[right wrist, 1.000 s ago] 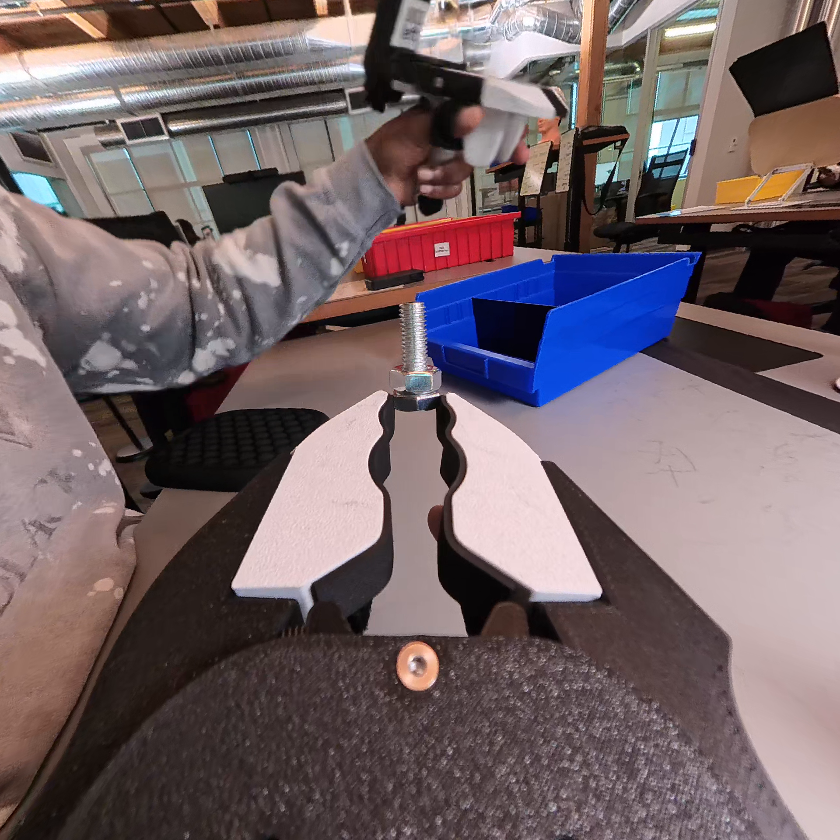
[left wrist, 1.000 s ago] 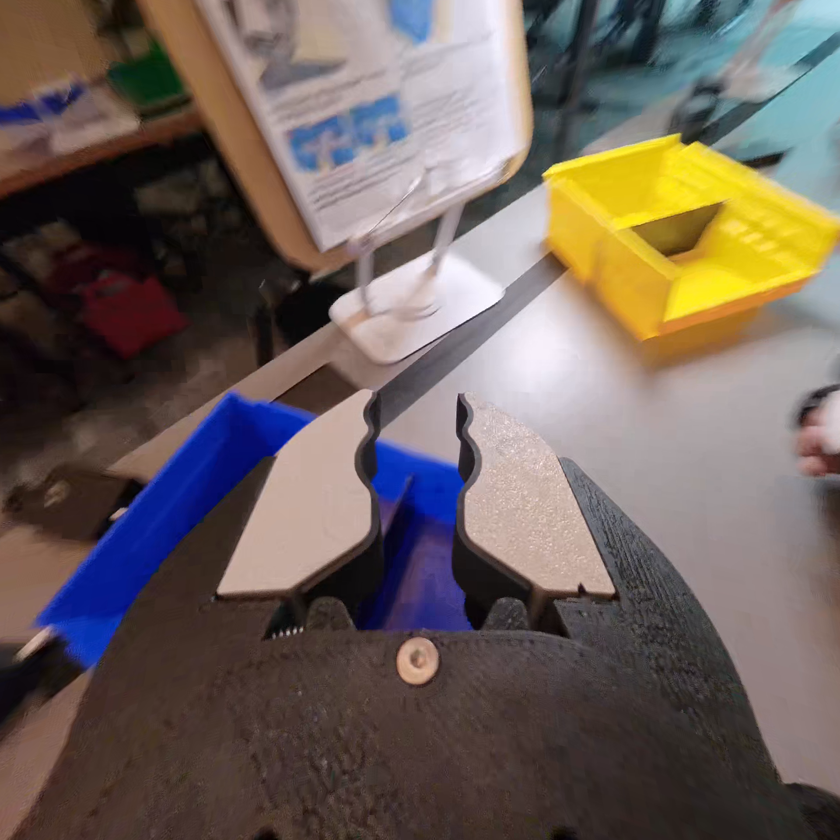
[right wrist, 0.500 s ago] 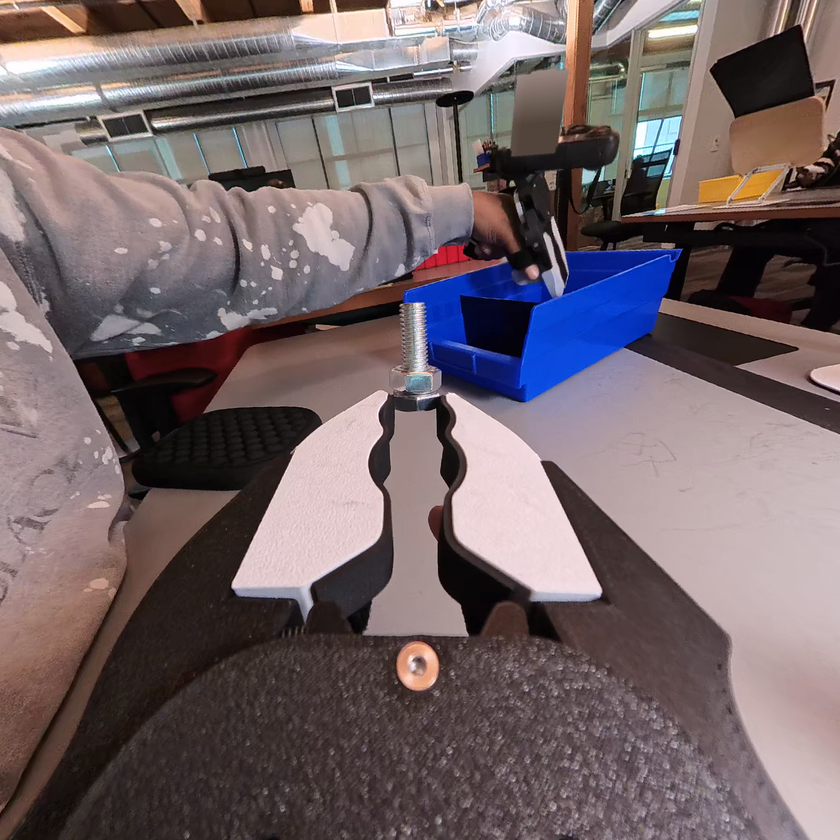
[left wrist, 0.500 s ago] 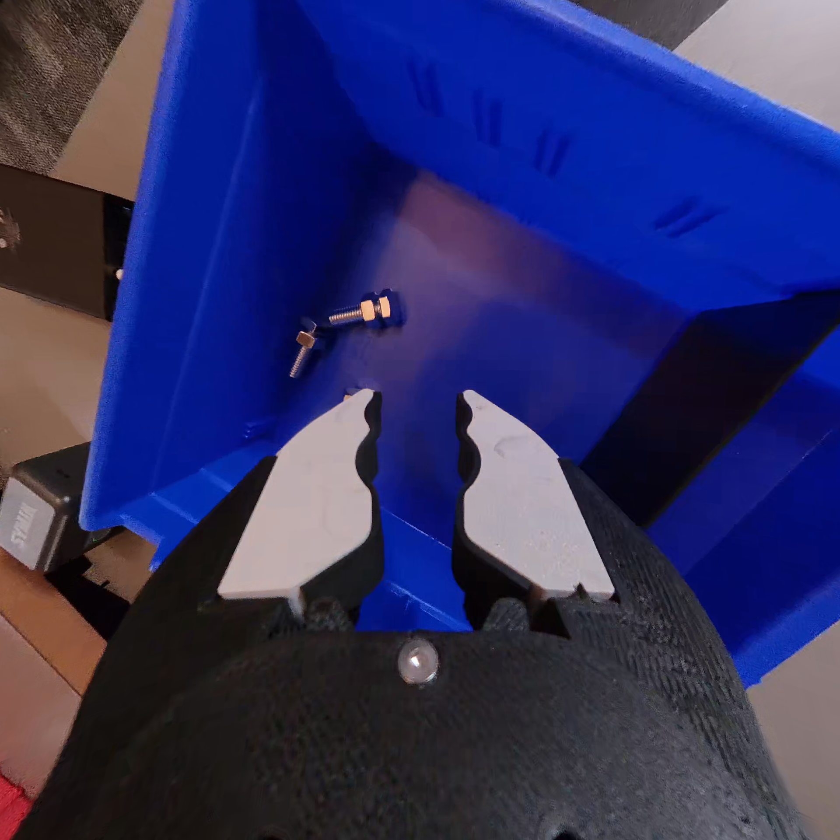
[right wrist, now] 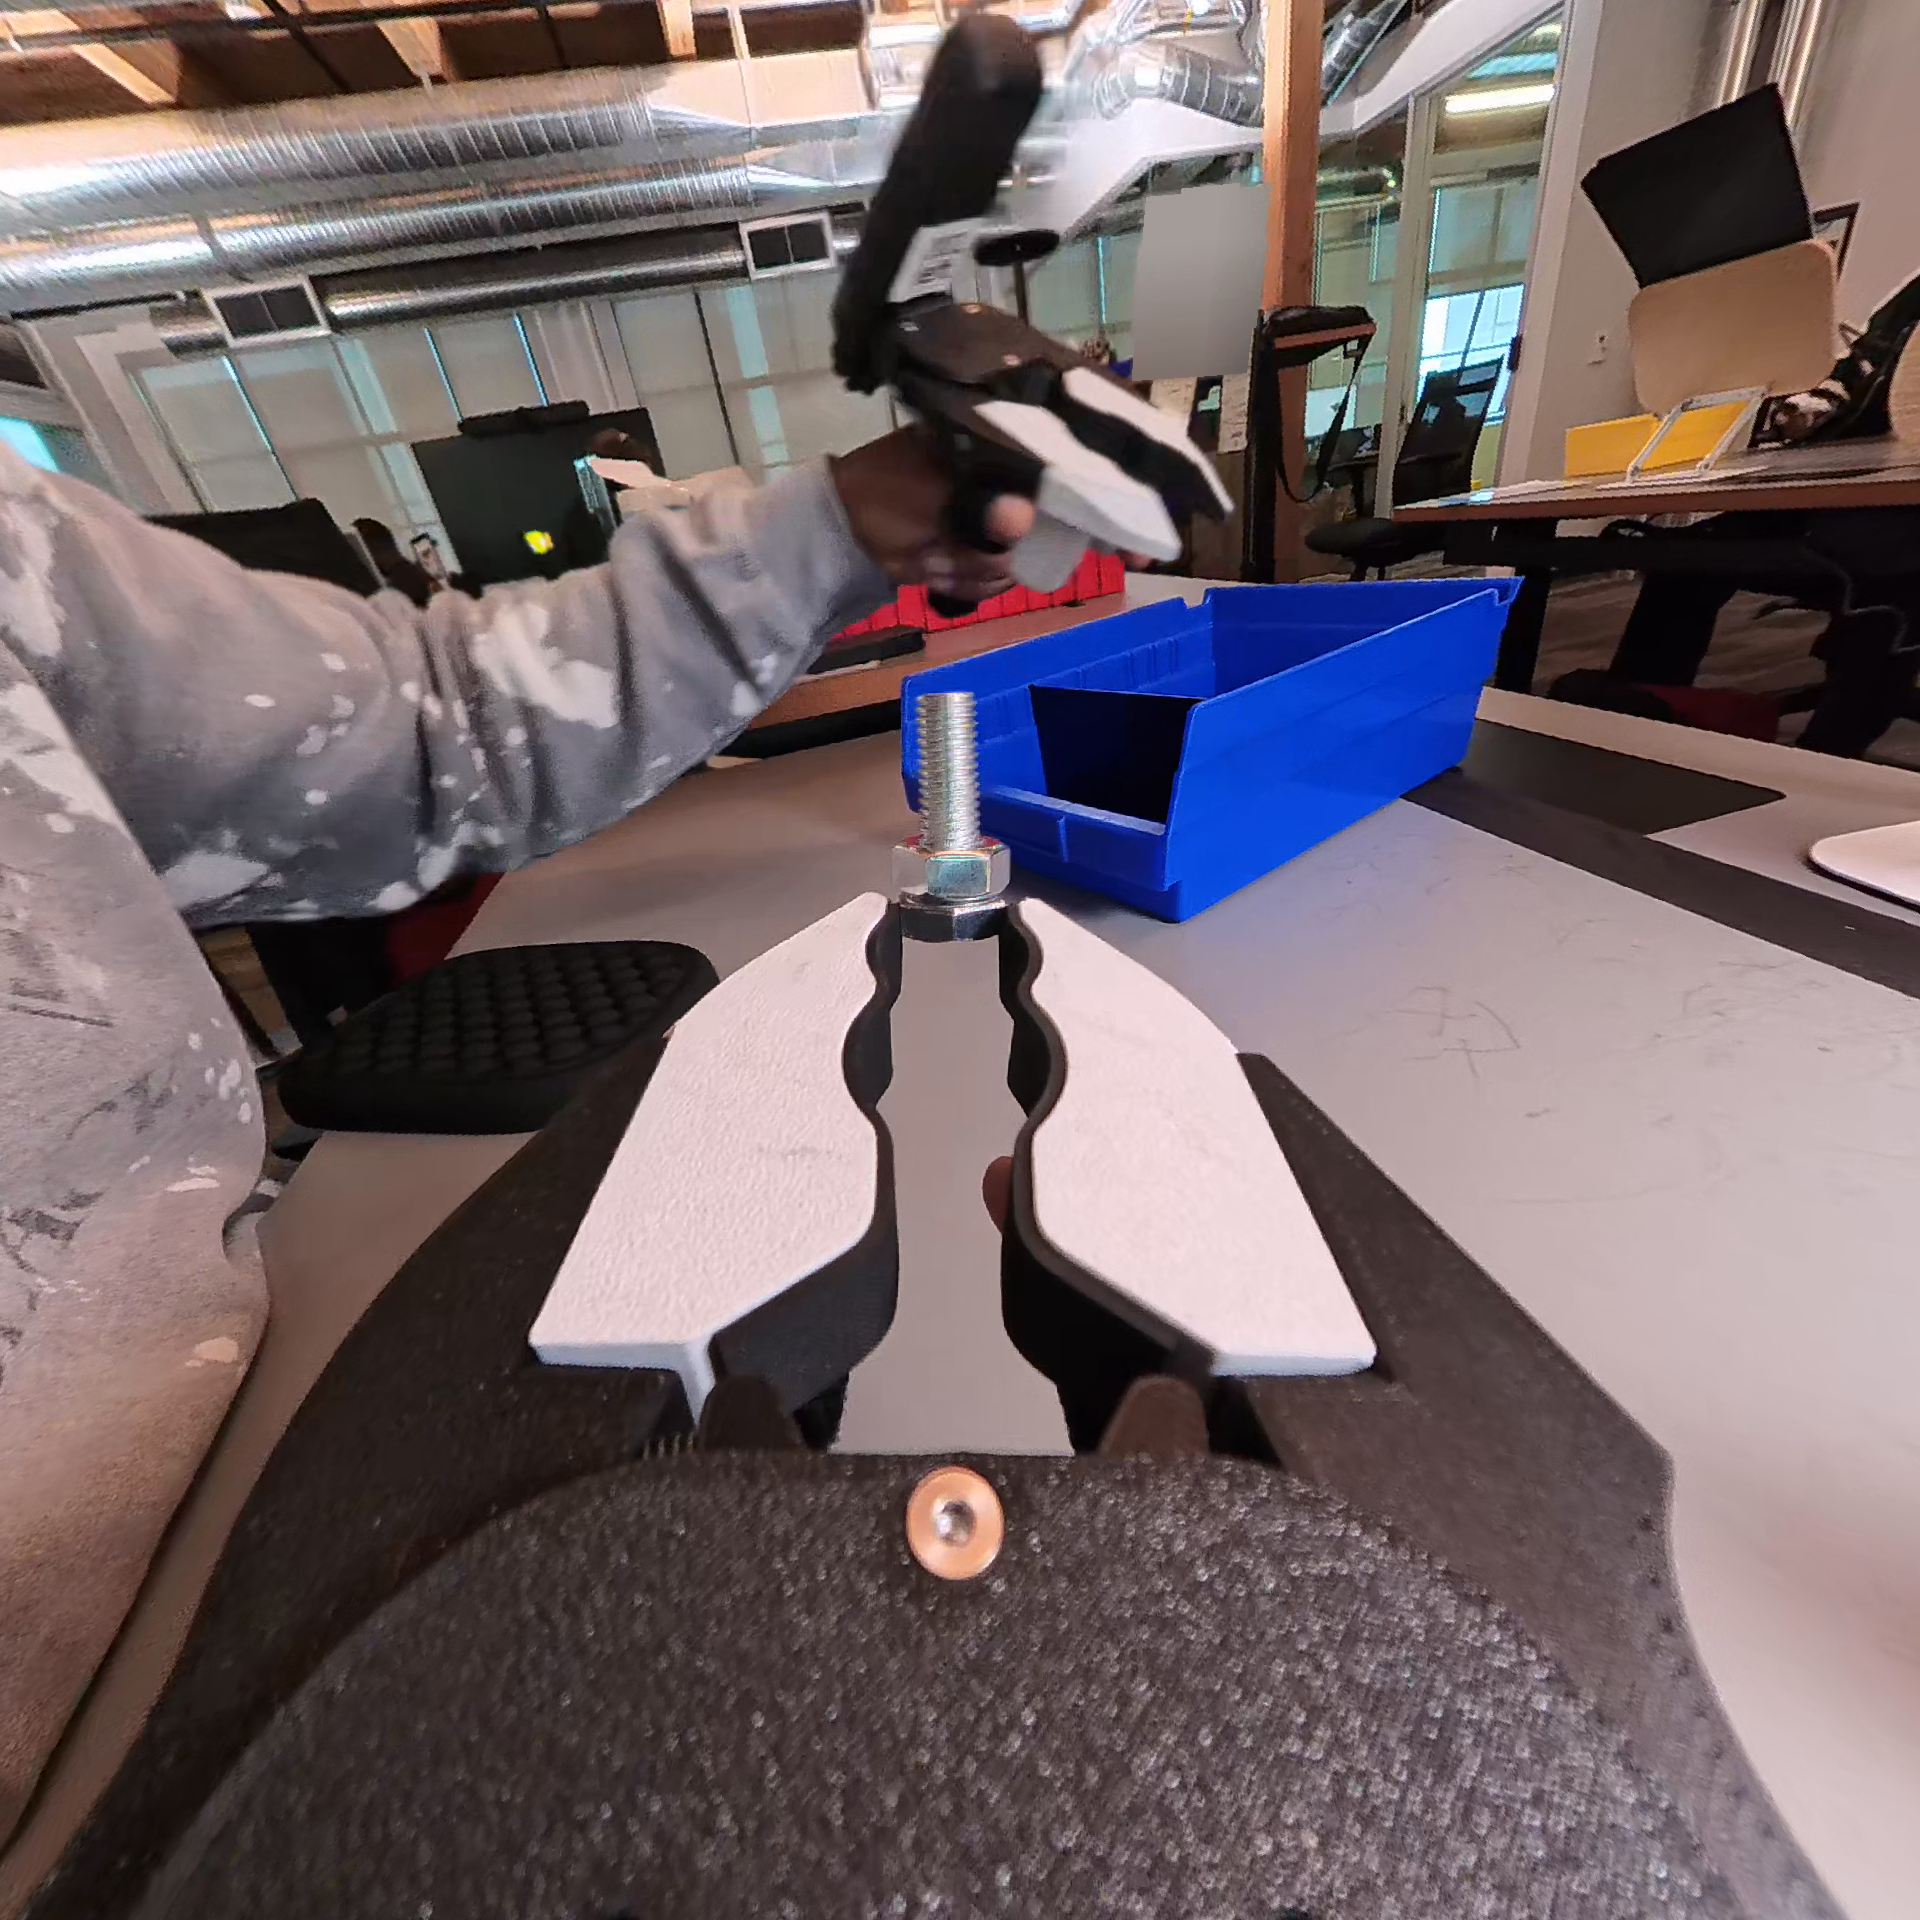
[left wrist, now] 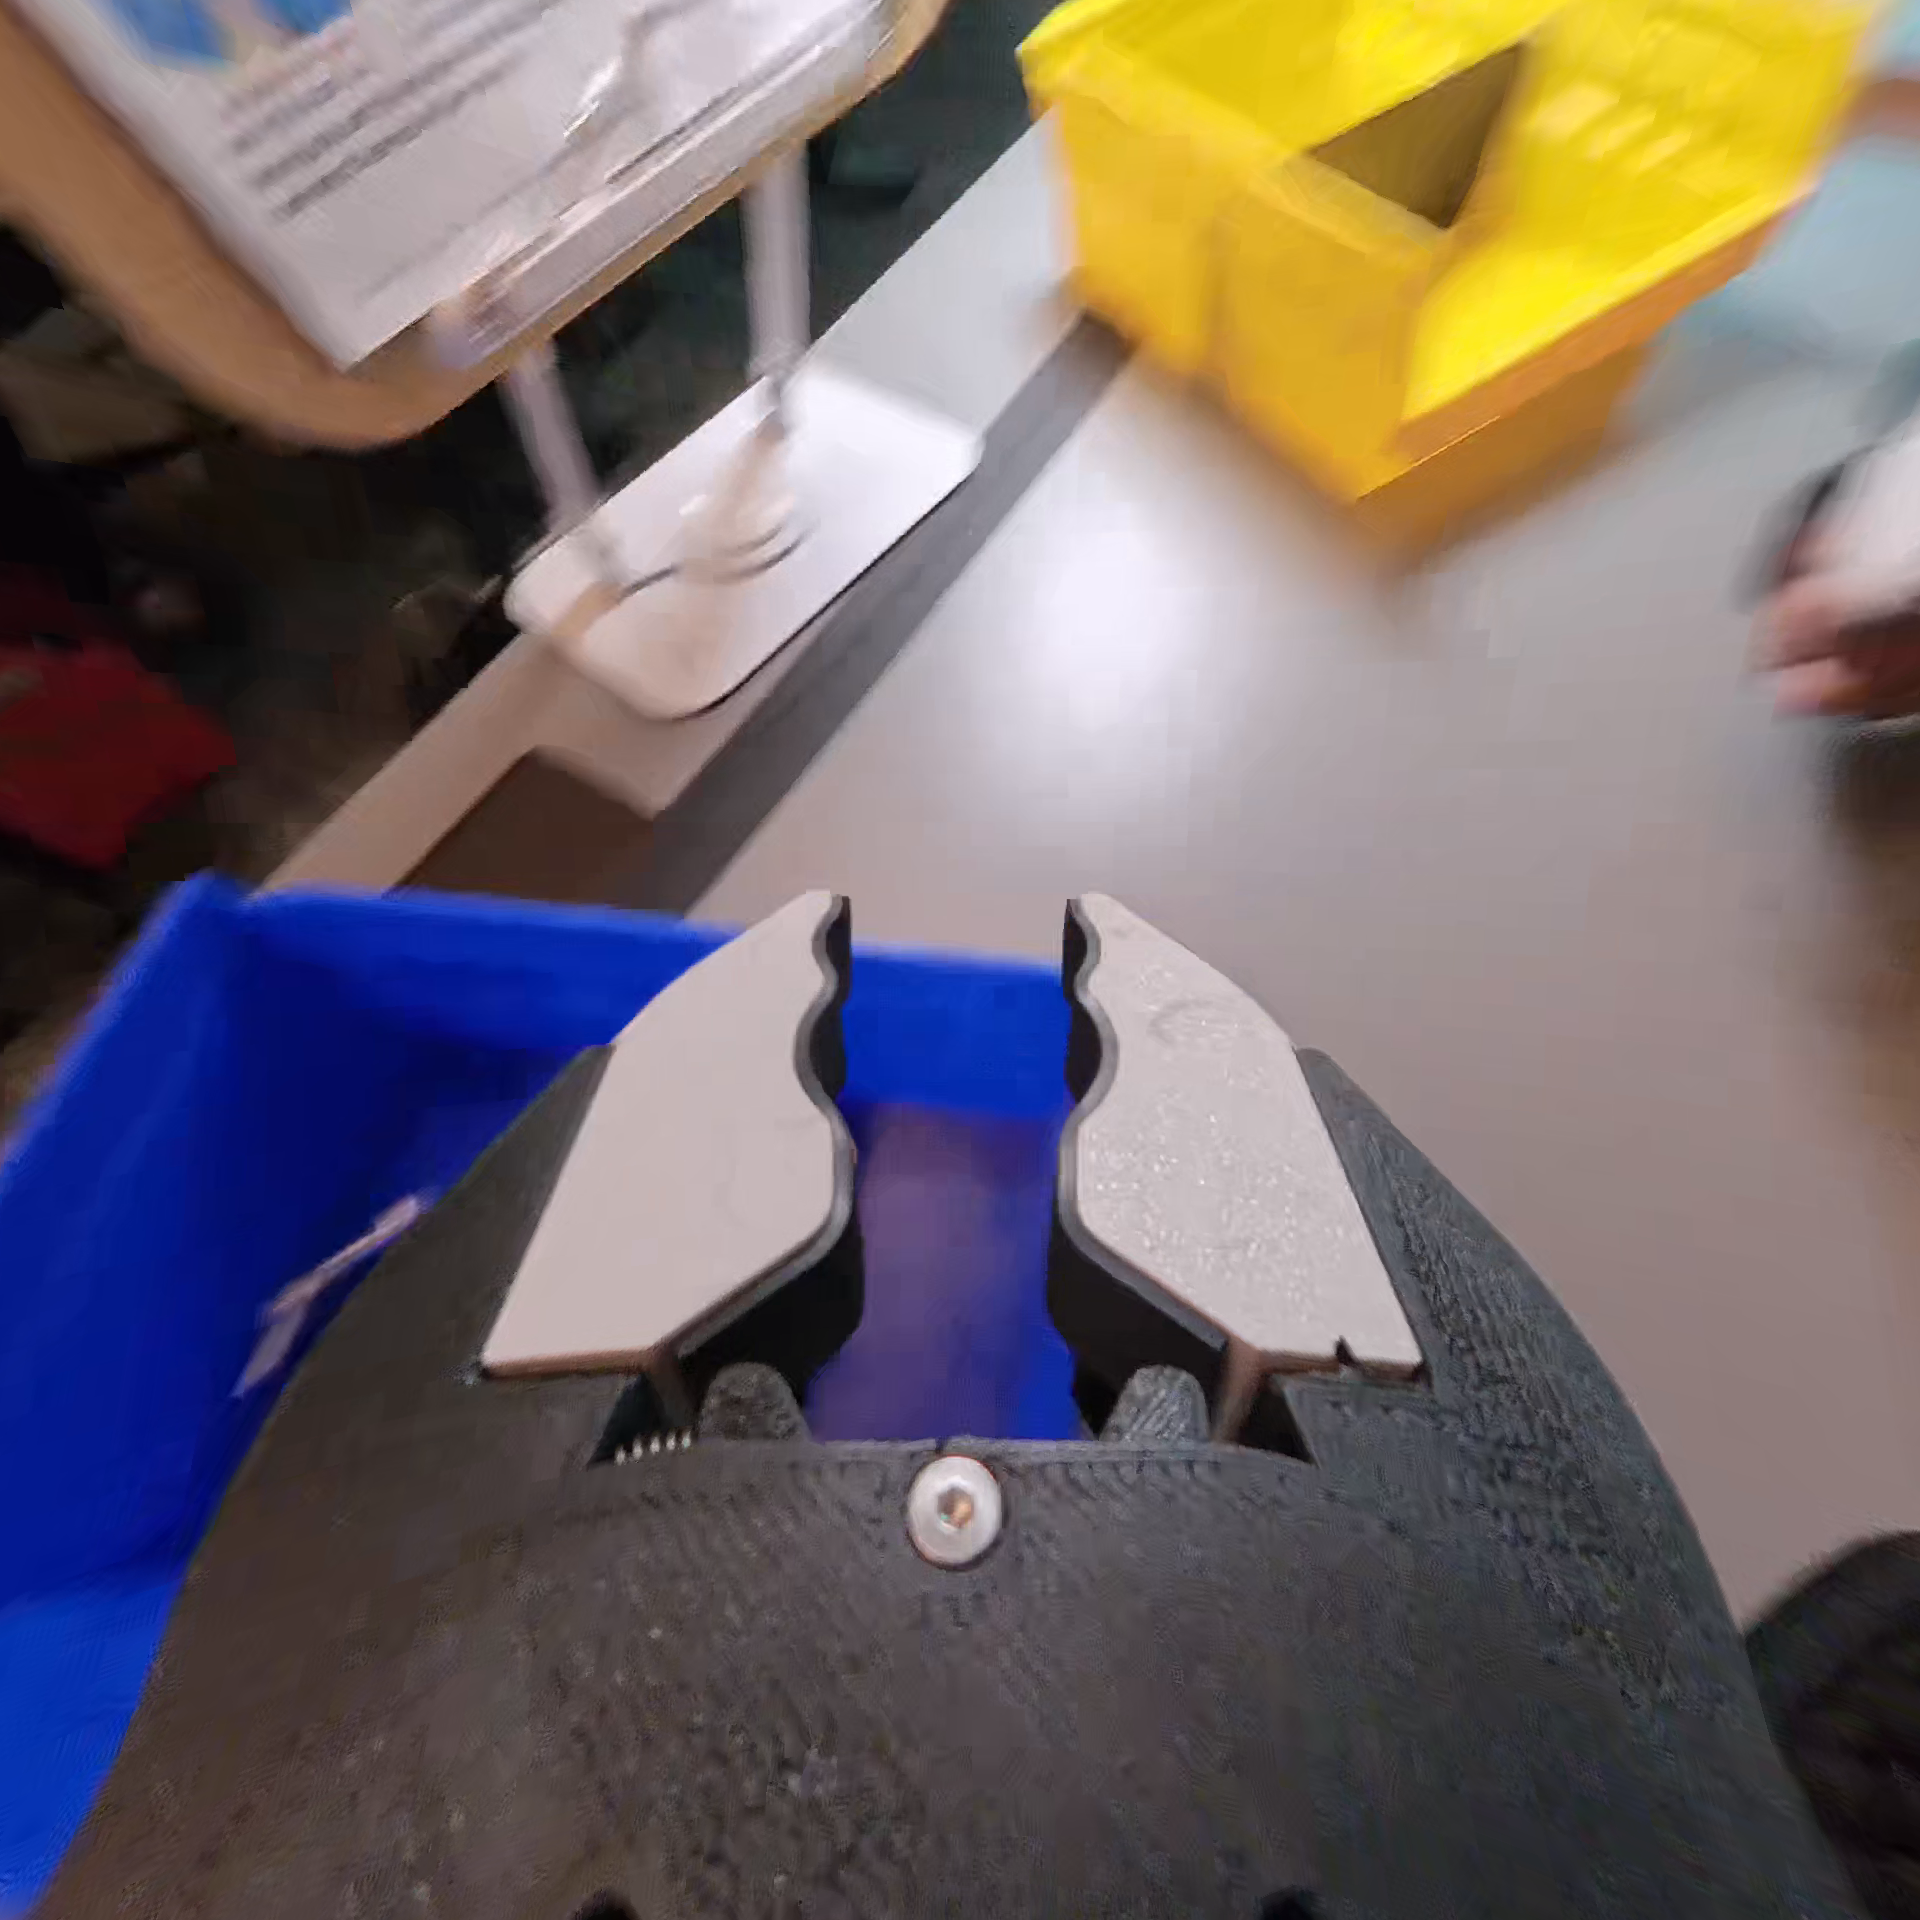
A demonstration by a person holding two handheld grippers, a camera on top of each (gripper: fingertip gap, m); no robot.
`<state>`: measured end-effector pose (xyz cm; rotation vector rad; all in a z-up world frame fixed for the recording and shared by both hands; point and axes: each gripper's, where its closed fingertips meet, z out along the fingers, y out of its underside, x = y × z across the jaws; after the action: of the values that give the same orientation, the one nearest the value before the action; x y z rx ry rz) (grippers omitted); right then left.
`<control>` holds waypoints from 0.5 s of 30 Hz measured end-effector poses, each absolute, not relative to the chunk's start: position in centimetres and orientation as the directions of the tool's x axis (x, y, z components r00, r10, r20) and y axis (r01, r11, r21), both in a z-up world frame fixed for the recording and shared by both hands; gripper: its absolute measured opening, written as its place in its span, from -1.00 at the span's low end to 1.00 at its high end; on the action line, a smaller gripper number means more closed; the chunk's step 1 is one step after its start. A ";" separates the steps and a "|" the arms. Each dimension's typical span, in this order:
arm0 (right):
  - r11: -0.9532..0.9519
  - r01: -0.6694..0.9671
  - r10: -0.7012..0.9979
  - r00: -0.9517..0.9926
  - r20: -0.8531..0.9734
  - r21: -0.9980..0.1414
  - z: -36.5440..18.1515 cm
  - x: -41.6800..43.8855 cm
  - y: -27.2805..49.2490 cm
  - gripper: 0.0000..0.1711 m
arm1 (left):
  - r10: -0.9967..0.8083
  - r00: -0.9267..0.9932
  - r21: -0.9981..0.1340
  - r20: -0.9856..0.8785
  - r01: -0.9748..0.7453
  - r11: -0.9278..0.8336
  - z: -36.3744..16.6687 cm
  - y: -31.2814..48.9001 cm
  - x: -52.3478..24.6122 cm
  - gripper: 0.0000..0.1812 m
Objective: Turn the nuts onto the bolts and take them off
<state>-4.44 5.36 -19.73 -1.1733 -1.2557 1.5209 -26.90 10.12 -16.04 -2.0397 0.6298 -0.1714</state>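
- My right hand-held gripper [right wrist: 951,914] is clamped on the head of the bolt [right wrist: 949,774], held upright with a nut [right wrist: 951,871] threaded low
- My left hand-held gripper [left wrist: 956,914] is spread and empty, raised above the blue bin [left wrist: 208,1091] on the table [left wrist: 1351,883]

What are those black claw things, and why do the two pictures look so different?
A person holds a grabbing tool in each hand, and each has a camera looking out along its two pale fingers, so you get one picture per hand. In the right one, the right tool pinches the head of a shiny silver threaded bolt standing upright, with a silver six-sided nut low on it. Behind sits a blue plastic bin on the grey table. You also see the person's speckled grey sleeve lifting the other tool. The left picture is blurry: the left tool is open and empty above the blue bin, with a yellow plastic bin farther away.
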 end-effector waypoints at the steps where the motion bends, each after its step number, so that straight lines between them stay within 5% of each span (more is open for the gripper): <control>1: -0.162 -0.033 0.963 -0.223 -0.150 -0.986 -19.7 -4.4 5.4 -0.79 | -0.564 0.823 -0.881 -0.073 -0.318 -0.349 -15.4 9.0 -23.6 -0.56; 8: -0.155 -0.060 0.966 -0.219 -0.139 -0.986 -19.4 -4.5 5.1 -0.79 | -0.822 0.553 -0.975 0.136 -0.075 -0.211 -16.1 4.8 -5.1 -0.61; 15: -0.107 -0.110 0.983 -0.160 -0.089 -0.988 -18.0 -3.8 5.7 -0.79 | -0.825 0.519 -0.967 0.224 0.012 -0.255 -16.8 6.2 -2.1 -0.71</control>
<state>-3.80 5.74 -18.01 -1.1141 -1.1834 1.4507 -2.06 6.21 -16.78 -1.6415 0.7032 -0.9330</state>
